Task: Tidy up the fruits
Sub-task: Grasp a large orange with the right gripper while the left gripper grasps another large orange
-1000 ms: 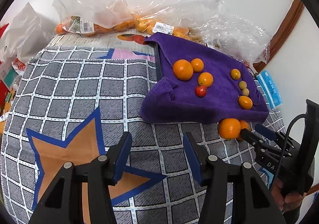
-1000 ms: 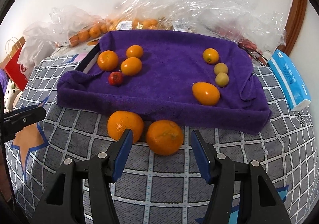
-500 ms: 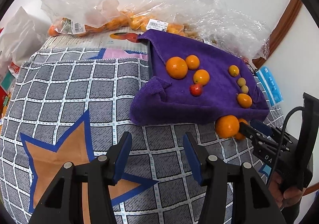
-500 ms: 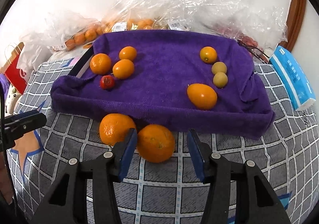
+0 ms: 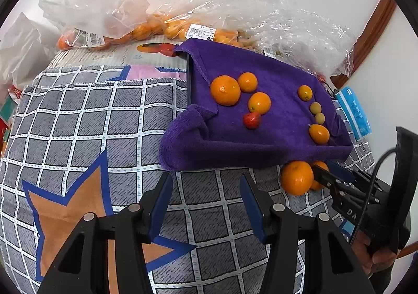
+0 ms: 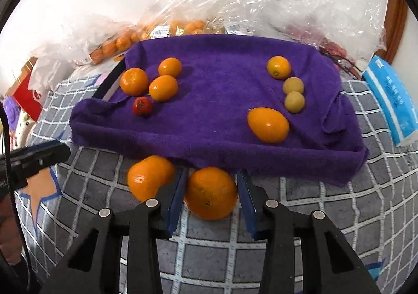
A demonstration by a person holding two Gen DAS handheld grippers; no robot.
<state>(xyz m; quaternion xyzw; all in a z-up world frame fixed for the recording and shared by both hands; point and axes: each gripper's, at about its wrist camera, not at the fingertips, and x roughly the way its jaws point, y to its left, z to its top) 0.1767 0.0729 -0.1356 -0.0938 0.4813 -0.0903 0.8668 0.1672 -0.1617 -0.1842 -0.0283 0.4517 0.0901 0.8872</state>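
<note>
Two oranges lie on the checked cloth in front of a purple towel (image 6: 216, 90). My right gripper (image 6: 211, 176) straddles the right orange (image 6: 211, 193); its jaws are closing and both pads meet the fruit's sides. The other orange (image 6: 149, 177) rests just left of the left finger. On the towel are three oranges and a small red fruit (image 6: 141, 105) at the left. An oval orange fruit (image 6: 268, 125), two yellowish fruits and a small orange sit at the right. My left gripper (image 5: 205, 179) hovers open over the cloth, nothing between its fingers.
Clear plastic bags of oranges (image 5: 146, 30) are piled along the back wall. A blue tissue pack (image 6: 392, 100) lies right of the towel. A red paper bag (image 6: 26, 95) stands far left. The checked cloth (image 5: 86, 116) with an orange star covers the surface.
My right gripper slid forward around the right orange and its fingers drew in until they met it. The left gripper kept its opening and barely moved.
</note>
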